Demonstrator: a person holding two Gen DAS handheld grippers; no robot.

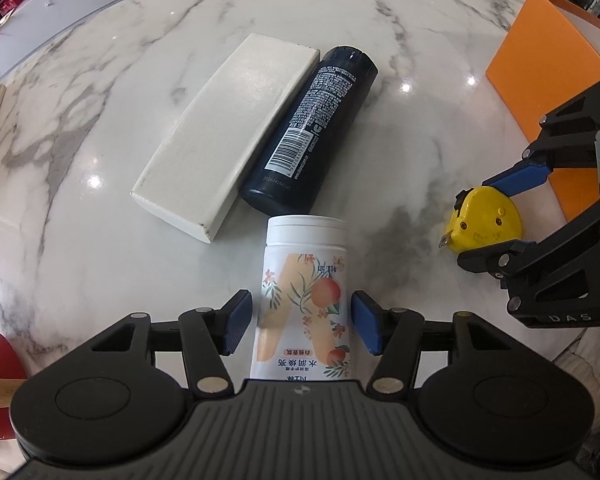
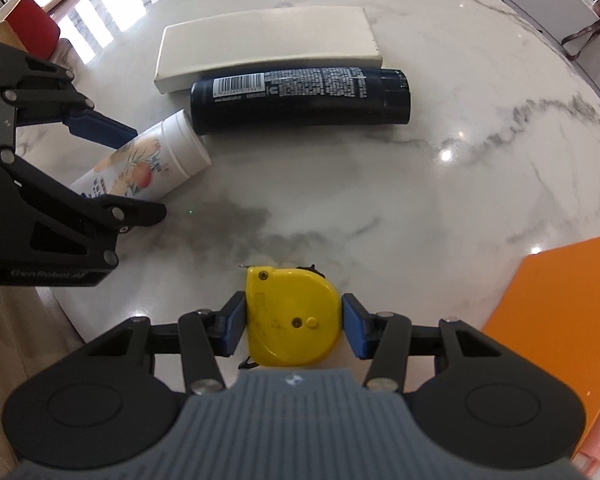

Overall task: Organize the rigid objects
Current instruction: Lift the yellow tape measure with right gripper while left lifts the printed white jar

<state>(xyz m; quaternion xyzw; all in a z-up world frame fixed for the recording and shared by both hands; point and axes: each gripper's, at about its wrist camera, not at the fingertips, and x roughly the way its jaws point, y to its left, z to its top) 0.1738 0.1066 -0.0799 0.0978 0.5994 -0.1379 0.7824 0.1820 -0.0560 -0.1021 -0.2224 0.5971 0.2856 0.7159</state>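
Note:
A white bottle [image 1: 305, 264] with a peach print lies on the marble table [image 1: 100, 240], between the blue pads of my left gripper [image 1: 300, 322]. Those pads stand a little off its sides, so that gripper is open. The bottle's cap end nearly meets a dark blue bottle [image 1: 312, 132], which lies along a white rectangular block [image 1: 228, 128]. To the right, my right gripper [image 1: 478, 220] is shut on a yellow tape measure [image 1: 486, 222]. In the right wrist view both pads press the tape measure [image 2: 292, 316] inside the right gripper [image 2: 294, 312].
An orange box [image 1: 540, 64] stands at the table's right edge, close behind the right gripper. A red object [image 2: 32, 24] sits off the table's edge on the left side. The left gripper [image 2: 140, 172] and white bottle [image 2: 148, 164] are left of the tape measure.

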